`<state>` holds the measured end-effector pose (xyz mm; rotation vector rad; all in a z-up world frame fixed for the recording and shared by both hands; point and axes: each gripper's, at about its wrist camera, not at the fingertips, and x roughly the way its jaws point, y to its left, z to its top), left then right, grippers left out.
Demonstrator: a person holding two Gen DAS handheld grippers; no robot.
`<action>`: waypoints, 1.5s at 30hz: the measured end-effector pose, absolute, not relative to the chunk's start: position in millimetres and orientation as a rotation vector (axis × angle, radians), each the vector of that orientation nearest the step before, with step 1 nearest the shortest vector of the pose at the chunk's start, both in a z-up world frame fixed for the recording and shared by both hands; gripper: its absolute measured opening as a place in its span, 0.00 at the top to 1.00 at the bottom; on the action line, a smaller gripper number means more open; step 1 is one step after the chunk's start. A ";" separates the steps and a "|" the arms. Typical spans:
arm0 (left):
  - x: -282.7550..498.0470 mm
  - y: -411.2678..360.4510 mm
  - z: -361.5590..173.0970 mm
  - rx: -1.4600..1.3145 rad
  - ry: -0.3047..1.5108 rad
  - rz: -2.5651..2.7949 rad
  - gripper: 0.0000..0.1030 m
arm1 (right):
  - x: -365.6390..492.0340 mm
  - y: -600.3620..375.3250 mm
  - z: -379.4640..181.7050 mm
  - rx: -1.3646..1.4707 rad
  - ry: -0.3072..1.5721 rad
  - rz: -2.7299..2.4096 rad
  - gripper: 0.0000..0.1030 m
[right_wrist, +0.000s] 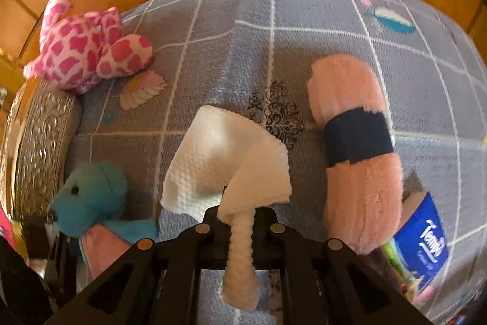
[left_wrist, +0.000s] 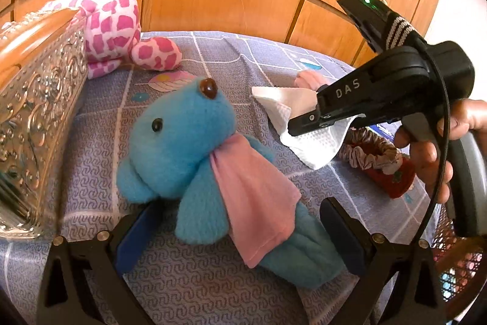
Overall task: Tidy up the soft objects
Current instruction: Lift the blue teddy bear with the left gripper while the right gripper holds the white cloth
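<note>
A blue plush animal (left_wrist: 188, 142) with a pink scarf lies on the grey-purple bedsheet (left_wrist: 213, 288). My left gripper (left_wrist: 237, 236) stands open, one finger on each side of its lower body. My right gripper (left_wrist: 304, 124), held by a hand, hovers just right of the toy's head, shut on a white paper tissue (left_wrist: 313, 145). In the right wrist view the tissue (right_wrist: 225, 160) hangs crumpled from the shut right gripper (right_wrist: 240, 212), above the sheet. The blue plush (right_wrist: 91, 197) shows at the lower left there.
A pink-and-white spotted plush (left_wrist: 112, 23) (right_wrist: 85, 51) leans on a silver embossed box (left_wrist: 39, 99) (right_wrist: 39, 142) at the left. A pink plush roll with a dark band (right_wrist: 356, 148), a blue tissue pack (right_wrist: 423, 239) and a red frilled item (left_wrist: 377, 163) lie right. Wooden panels stand behind.
</note>
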<state>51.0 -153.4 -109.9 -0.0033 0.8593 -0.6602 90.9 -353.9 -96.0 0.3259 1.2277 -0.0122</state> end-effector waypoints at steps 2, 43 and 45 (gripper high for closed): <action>51.0 -155.3 -107.8 0.013 0.873 -0.655 0.01 | 90.2 -359.2 -96.8 0.363 1.223 0.001 0.93; 148.9 -120.4 30.3 -0.102 0.844 -0.501 0.73 | 110.8 -342.9 -101.8 0.176 1.182 0.001 0.93; 163.7 -98.9 39.4 -0.121 0.827 -0.439 0.73 | 111.6 -342.2 -101.8 0.170 1.180 0.001 0.93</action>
